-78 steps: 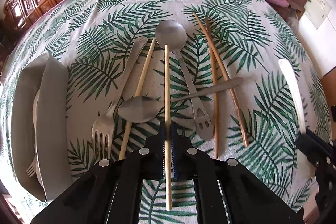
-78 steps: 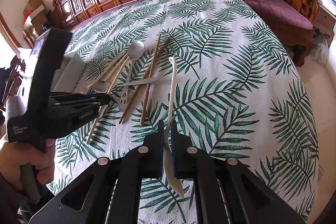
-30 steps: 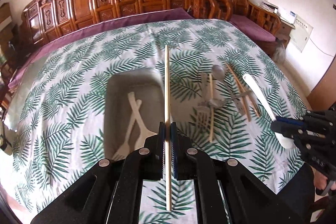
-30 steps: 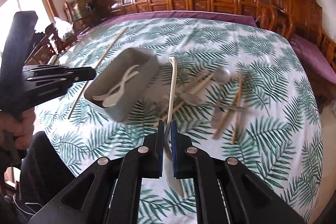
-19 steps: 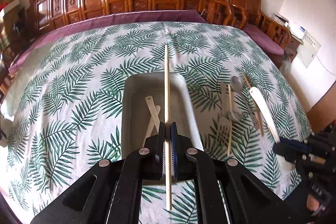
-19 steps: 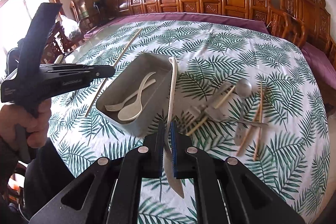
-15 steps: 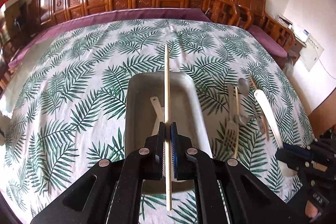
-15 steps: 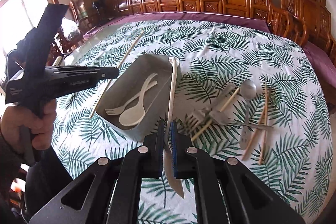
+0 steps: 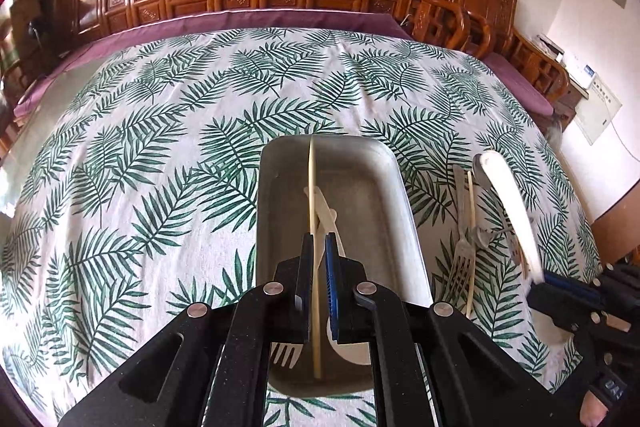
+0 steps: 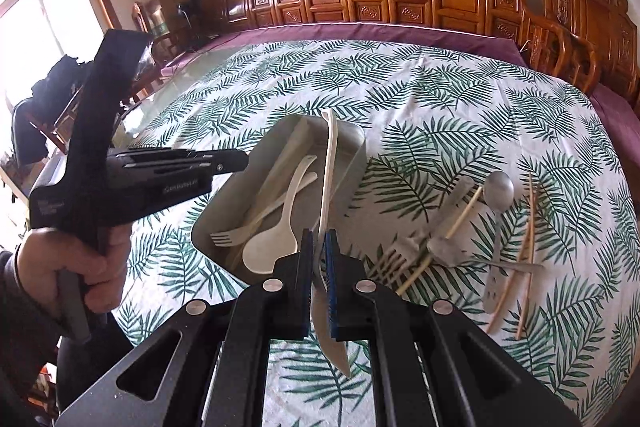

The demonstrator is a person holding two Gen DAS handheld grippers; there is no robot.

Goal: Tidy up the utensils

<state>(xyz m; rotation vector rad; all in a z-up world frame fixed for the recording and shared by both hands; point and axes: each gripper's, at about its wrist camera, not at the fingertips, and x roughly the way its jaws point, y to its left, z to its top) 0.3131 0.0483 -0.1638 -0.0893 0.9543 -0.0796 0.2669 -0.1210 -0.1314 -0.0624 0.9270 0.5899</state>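
My left gripper (image 9: pixel 316 255) is shut on a pale wooden chopstick (image 9: pixel 311 187) and holds it lengthwise above the grey tray (image 9: pixel 404 211). A cream fork (image 9: pixel 284 353) and a cream spoon (image 9: pixel 352 347) lie in the tray. My right gripper (image 10: pixel 318 251) is shut on a white plastic knife (image 10: pixel 329 179), whose handle reaches over the tray's (image 10: pixel 356 167) right side. In the right wrist view the left gripper (image 10: pixel 242 159) hangs at the tray's left edge. In the left wrist view the right gripper (image 9: pixel 560 291) and the knife (image 9: pixel 508 199) are to the right of the tray.
Right of the tray lie a metal fork (image 10: pixel 396 259), a metal spoon (image 10: pixel 498 191), a pale chopstick (image 10: pixel 460 223), brown chopsticks (image 10: pixel 528 239) and a slotted metal utensil (image 10: pixel 492 287). A person's hand (image 10: pixel 80 259) holds the left gripper. Carved wooden chairs line the table's far side.
Both grippers have moved left from the utensil pile to the tray, each still holding its item. The chopstick now hangs over the tray's middle, and the knife's handle has reached the tray's right side.
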